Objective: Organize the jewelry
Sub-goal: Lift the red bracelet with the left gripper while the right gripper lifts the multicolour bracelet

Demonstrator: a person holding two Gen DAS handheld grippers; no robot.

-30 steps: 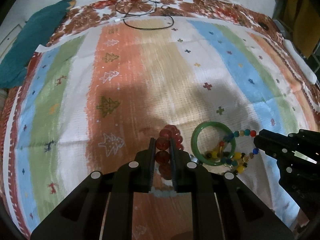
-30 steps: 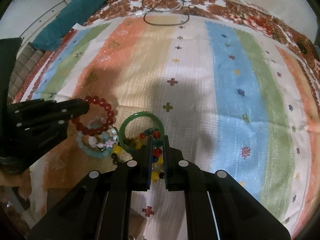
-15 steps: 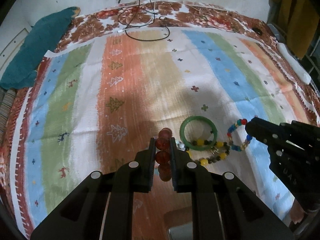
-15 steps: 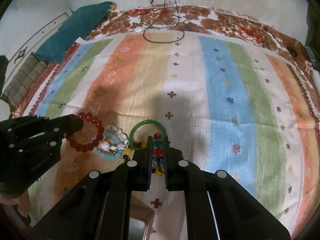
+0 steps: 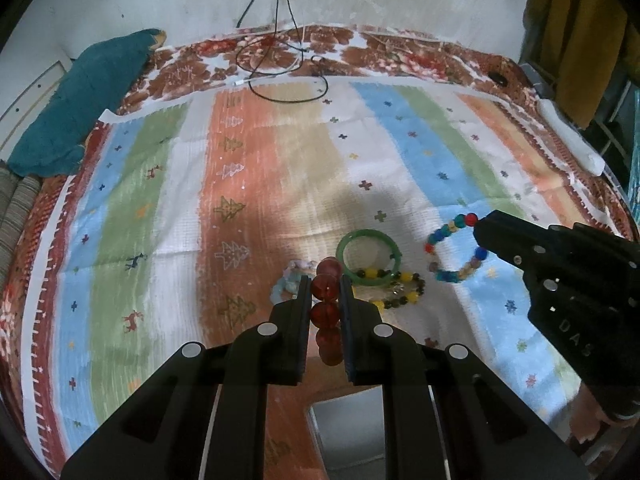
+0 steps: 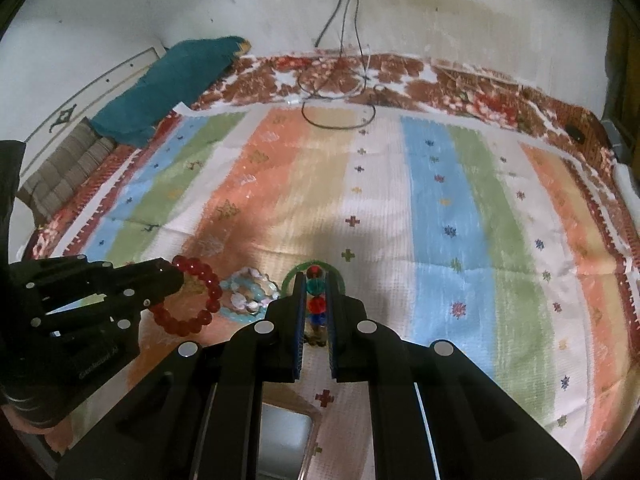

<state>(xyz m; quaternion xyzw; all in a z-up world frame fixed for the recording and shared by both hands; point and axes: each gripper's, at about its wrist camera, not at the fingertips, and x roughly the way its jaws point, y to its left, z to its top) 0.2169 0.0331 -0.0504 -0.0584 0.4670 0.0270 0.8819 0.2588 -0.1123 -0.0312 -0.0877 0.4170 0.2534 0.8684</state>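
Red bead bracelet (image 5: 326, 295) sits clamped in the left gripper (image 5: 325, 285), multicoloured bracelet (image 6: 315, 295) in the right gripper (image 6: 315, 284).

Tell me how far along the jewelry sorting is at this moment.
Nothing looks put away yet. In hand: the left gripper is shut on the red bead bracelet, and the right gripper is shut on the multicolor bead bracelet, both lifted. Left on the striped cloth: the green bangle, the yellow and dark bead bracelet and the pale blue bracelet.
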